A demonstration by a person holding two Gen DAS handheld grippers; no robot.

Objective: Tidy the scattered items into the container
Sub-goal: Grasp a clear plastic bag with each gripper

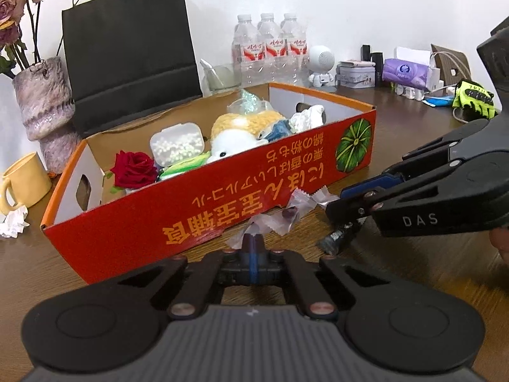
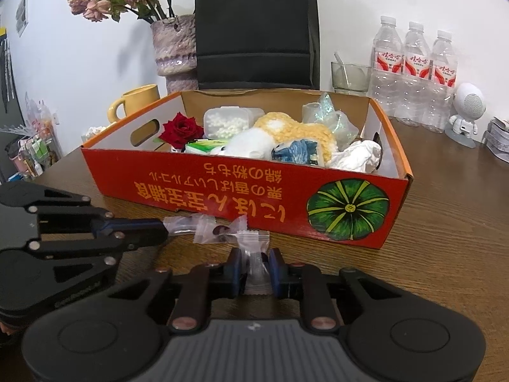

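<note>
A red cardboard box (image 1: 229, 191) (image 2: 222, 197) with an orange rim stands on the wooden table. It holds a red rose (image 1: 133, 168), a clear bead case (image 1: 176, 143), a plush toy (image 1: 241, 130) and crumpled tissue. In front of it lie clear-wrapped sweets. My left gripper (image 1: 253, 242) (image 2: 163, 227) is shut on the end of a clear wrapper with a dark sweet (image 1: 280, 218) (image 2: 216, 232). Just to its right, my right gripper (image 2: 257, 259) (image 1: 335, 205) is shut on a second wrapped sweet (image 2: 256, 246) (image 1: 337, 238), which rests on the table.
Behind the box stand a black paper bag (image 1: 130, 51), a vase of dried roses (image 1: 44, 102), a yellow mug (image 1: 25, 181), a glass (image 2: 350, 76) and three water bottles (image 1: 270, 47). A crumpled tissue (image 1: 12, 222) lies left of the box. A white speaker figure (image 2: 466, 111) stands right.
</note>
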